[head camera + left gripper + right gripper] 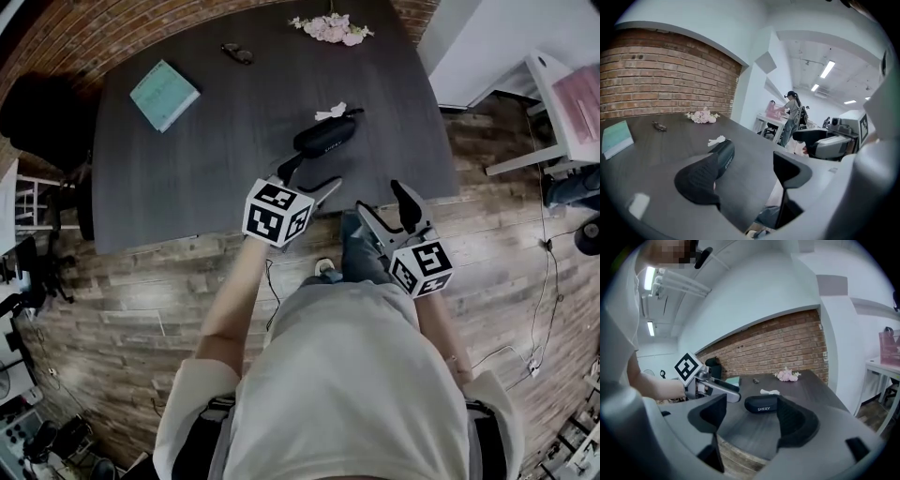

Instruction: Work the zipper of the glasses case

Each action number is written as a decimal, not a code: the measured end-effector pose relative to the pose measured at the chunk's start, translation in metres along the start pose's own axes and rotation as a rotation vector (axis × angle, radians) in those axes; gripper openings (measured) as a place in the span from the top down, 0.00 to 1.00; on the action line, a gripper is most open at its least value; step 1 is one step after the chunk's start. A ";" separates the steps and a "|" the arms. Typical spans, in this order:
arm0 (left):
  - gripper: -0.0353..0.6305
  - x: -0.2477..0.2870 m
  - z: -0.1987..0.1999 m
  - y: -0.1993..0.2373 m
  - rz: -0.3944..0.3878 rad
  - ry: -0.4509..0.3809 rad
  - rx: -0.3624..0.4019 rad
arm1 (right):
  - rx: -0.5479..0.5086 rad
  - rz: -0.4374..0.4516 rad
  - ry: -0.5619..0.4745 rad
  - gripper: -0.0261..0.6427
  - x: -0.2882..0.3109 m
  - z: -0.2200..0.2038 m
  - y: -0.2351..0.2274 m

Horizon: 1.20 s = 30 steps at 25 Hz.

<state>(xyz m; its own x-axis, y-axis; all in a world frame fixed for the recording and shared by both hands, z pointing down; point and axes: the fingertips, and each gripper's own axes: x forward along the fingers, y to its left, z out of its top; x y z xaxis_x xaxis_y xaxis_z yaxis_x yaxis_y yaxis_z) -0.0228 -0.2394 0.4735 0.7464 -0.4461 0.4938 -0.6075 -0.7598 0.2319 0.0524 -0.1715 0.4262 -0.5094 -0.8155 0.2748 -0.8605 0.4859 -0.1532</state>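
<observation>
The black zipped glasses case (323,136) lies on the dark table (187,178), near its right front part, with a white cloth (330,112) just behind it. My left gripper (309,176) hangs over the table's front edge, a short way in front of the case, open and empty. In the left gripper view the case (723,157) lies ahead, partly behind the left pad. My right gripper (384,211) is off the table's front edge, open and empty. Its own view shows the case (761,404) beyond the jaws and the left gripper (705,380) at the left.
A teal book (164,94), folded glasses (237,53) and pink flowers (331,28) lie further back on the table. A white desk (553,103) stands at the right. A dark chair (37,117) is at the left. A person (791,117) stands far off.
</observation>
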 end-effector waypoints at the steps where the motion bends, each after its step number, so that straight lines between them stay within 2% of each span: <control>1: 0.41 0.010 0.001 0.006 -0.011 0.024 0.018 | 0.006 0.003 0.000 0.48 0.007 0.001 -0.006; 9: 0.39 0.085 -0.003 0.038 -0.092 0.254 0.157 | 0.020 0.022 0.016 0.48 0.058 0.023 -0.063; 14: 0.39 0.116 -0.009 0.053 -0.133 0.369 0.173 | 0.046 0.035 0.032 0.49 0.081 0.029 -0.093; 18: 0.39 0.132 -0.008 0.070 -0.124 0.408 0.186 | 0.073 0.050 0.045 0.49 0.096 0.030 -0.109; 20: 0.39 0.135 -0.012 0.072 -0.156 0.458 0.192 | 0.082 0.058 0.051 0.49 0.102 0.029 -0.114; 23: 0.39 0.139 -0.027 0.071 -0.194 0.551 0.239 | 0.095 0.070 0.059 0.50 0.108 0.028 -0.121; 27: 0.39 0.146 -0.049 0.077 -0.166 0.631 0.280 | 0.109 0.082 0.067 0.50 0.112 0.024 -0.126; 30: 0.40 0.152 -0.058 0.077 -0.177 0.652 0.298 | 0.112 0.086 0.068 0.51 0.113 0.022 -0.127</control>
<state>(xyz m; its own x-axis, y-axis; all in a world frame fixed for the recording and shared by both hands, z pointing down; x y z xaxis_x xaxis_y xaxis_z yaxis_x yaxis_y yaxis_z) 0.0279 -0.3377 0.6152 0.4567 -0.0036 0.8896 -0.3244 -0.9318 0.1628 0.1041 -0.3322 0.4559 -0.5828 -0.7473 0.3192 -0.8112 0.5119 -0.2827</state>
